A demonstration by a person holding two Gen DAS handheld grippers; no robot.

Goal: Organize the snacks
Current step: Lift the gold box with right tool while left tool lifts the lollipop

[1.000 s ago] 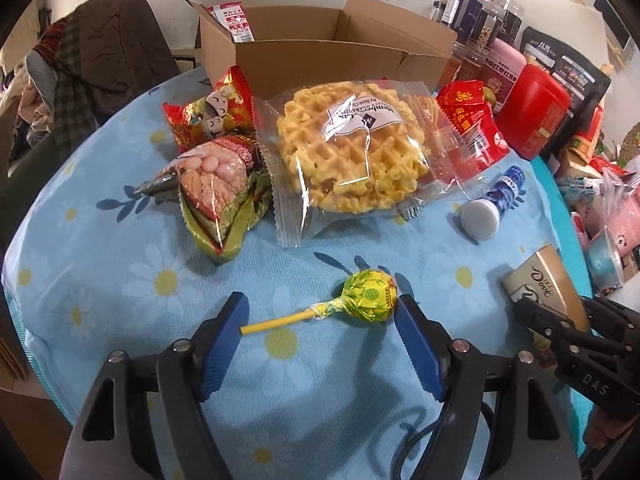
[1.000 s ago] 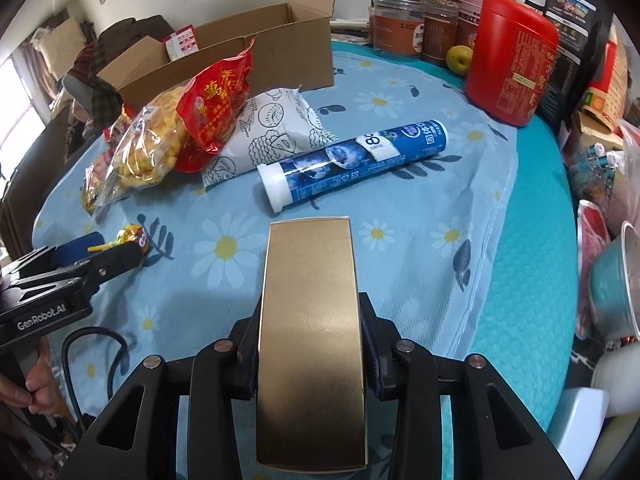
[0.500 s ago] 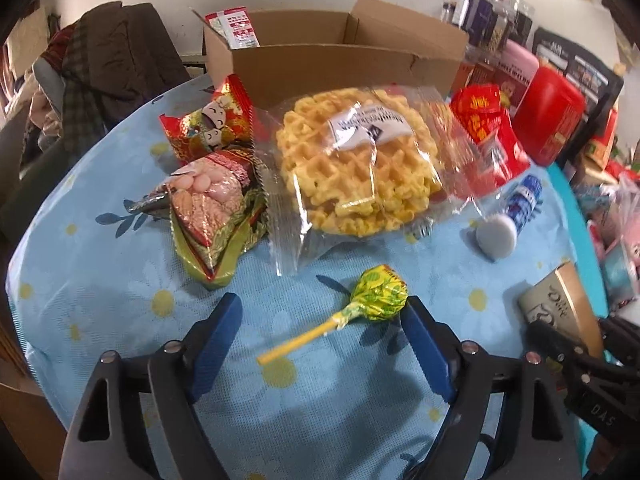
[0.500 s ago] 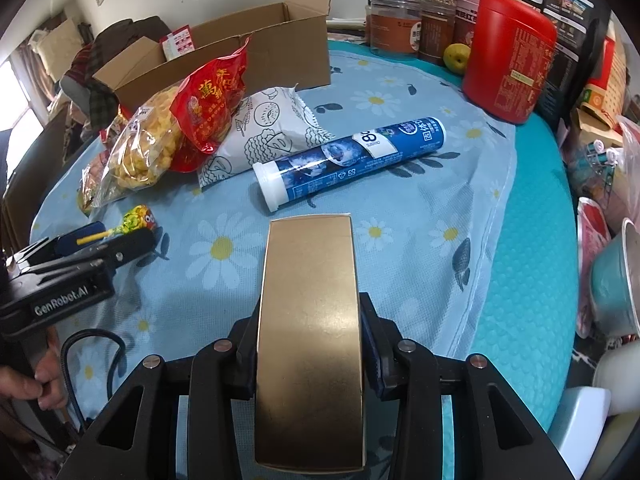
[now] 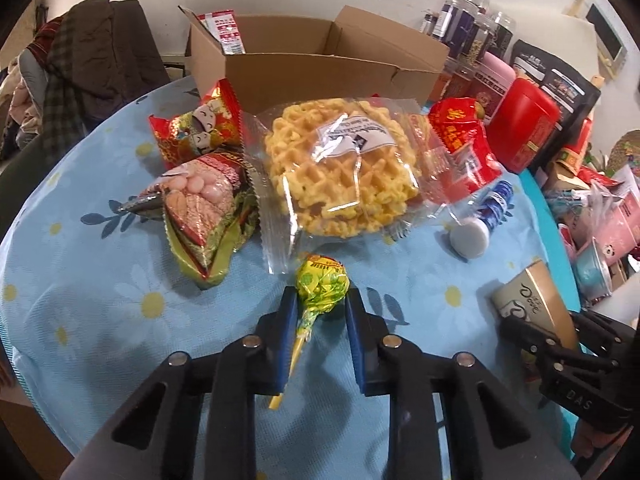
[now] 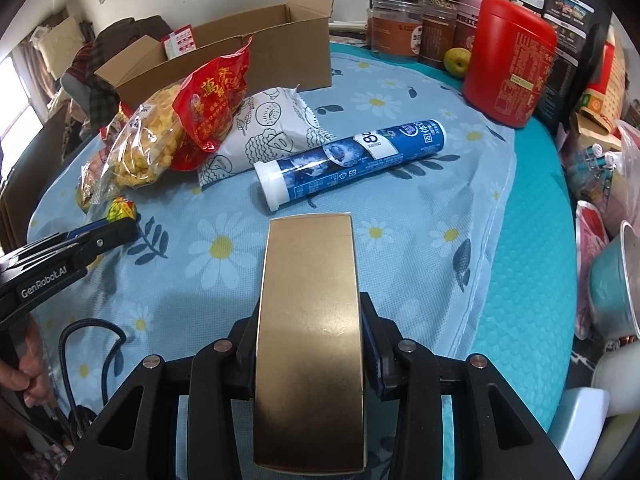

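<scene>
Two hand-held grippers are in my feeds, and I take the waffle packet (image 5: 344, 172) as my landmark. Left of it lie a red cartoon-printed snack bag (image 5: 196, 130) and a foil pouch with a meat picture (image 5: 200, 208), both on the counter (image 5: 100, 320) with its daisy cloth. Behind it stands the open cardboard box (image 5: 316, 68). Just in front of it, my left hand-held gripper (image 5: 318, 312) has just closed its blue pads on the lollipop (image 5: 320, 284); the yellow-green wrapped head sits between the tips, the stick running back between the jaws. Right of it lies a blue tube (image 6: 352, 160) on its side. Farther right, my right hand-held gripper (image 6: 310, 320) is clamped on a gold box (image 6: 310, 320), held above the cloth.
</scene>
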